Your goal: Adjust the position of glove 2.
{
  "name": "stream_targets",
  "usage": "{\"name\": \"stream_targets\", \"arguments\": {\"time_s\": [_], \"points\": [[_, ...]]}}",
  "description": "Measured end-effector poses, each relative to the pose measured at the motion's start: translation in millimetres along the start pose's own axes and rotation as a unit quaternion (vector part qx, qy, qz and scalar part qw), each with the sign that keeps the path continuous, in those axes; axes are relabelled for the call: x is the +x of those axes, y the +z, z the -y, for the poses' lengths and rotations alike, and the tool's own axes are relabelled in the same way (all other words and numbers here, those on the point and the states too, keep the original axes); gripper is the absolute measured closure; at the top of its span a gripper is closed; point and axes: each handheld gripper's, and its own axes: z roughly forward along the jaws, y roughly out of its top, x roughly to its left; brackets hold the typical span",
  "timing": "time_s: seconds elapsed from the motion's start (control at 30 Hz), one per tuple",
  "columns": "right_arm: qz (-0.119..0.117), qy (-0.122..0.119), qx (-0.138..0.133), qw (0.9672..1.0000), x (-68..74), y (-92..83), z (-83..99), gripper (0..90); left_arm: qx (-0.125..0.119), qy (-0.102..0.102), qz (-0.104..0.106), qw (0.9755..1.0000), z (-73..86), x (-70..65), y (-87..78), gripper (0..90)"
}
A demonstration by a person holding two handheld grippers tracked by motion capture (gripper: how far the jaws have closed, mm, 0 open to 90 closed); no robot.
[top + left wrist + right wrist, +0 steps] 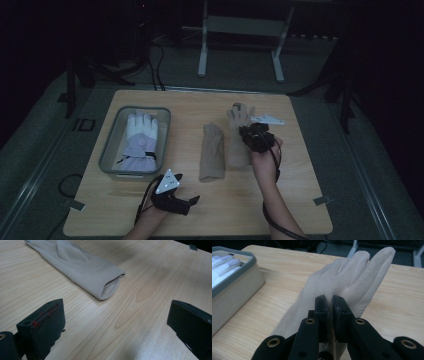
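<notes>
- A grey bin (111,145) sat at the left of a wooden table (295,190) and held one white and lilac glove (140,139); that much looked finished.
- Two beige gloves lay to the right of the bin: the nearer glove (212,151) just beside it, loose and flat.
- The farther glove (352,282) was pinched at its palm by the right gripper (331,315), jaws clamped on the fabric.
- The left gripper (115,327) waited near the table's front edge, below the bin, jaws spread wide and empty.
- Judging from this, both beige gloves remained to be binned.
</notes>
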Motion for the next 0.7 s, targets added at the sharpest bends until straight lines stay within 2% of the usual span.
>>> {"name": "stream_targets", "arguments": {"time_s": [0.03, 0.07, 0.13, 0.2, 0.4, 0.67, 0.7], "points": [[0.0, 0.002, -0.001, 1.0, 2.9, 2.1, -0.7, 82.9, 0.0, 0.003, 0.0, 1.0, 0.0, -0.5, 0.1, 2.0], [-0.013, 0.012, -0.001, 0.9999, 10.5, 8.8, -1.8, 82.9, 0.0, 0.004, 0.0, 1.0, 0.0, -0.7, -0.2, 2.0], [-0.013, -0.002, 0.007, 0.9999, 22.2, 18.1, -1.5, 82.8, 0.0, 0.005, -0.001, 1.0, -0.2, -0.8, -1.1, 2.0], [-0.019, -0.004, 0.014, 0.9997, 31.0, 26.3, -0.4, 82.8, -0.002, 0.003, -0.002, 1.0, -0.3, 0.1, -2.3, 2.0], [-0.03, 0.004, 0.018, 0.9994, 50.1, 42.1, 3.5, 82.7, -0.005, 0.001, -0.003, 1.0, -0.5, 1.3, -4.1, 2.0], [-0.025, 0.017, 0.049, 0.9984, 57.2, 69.8, 21.6, 82.6, -0.005, 0.002, -0.002, 1.0, -0.5, 1.2, -4.5, 2.0], [-0.028, 0.024, 0.052, 0.9979, 56.8, 72.4, 24.3, 82.6, -0.005, 0.003, -0.003, 1.0, -0.4, 1.3, -4.6, 2.0]]}}
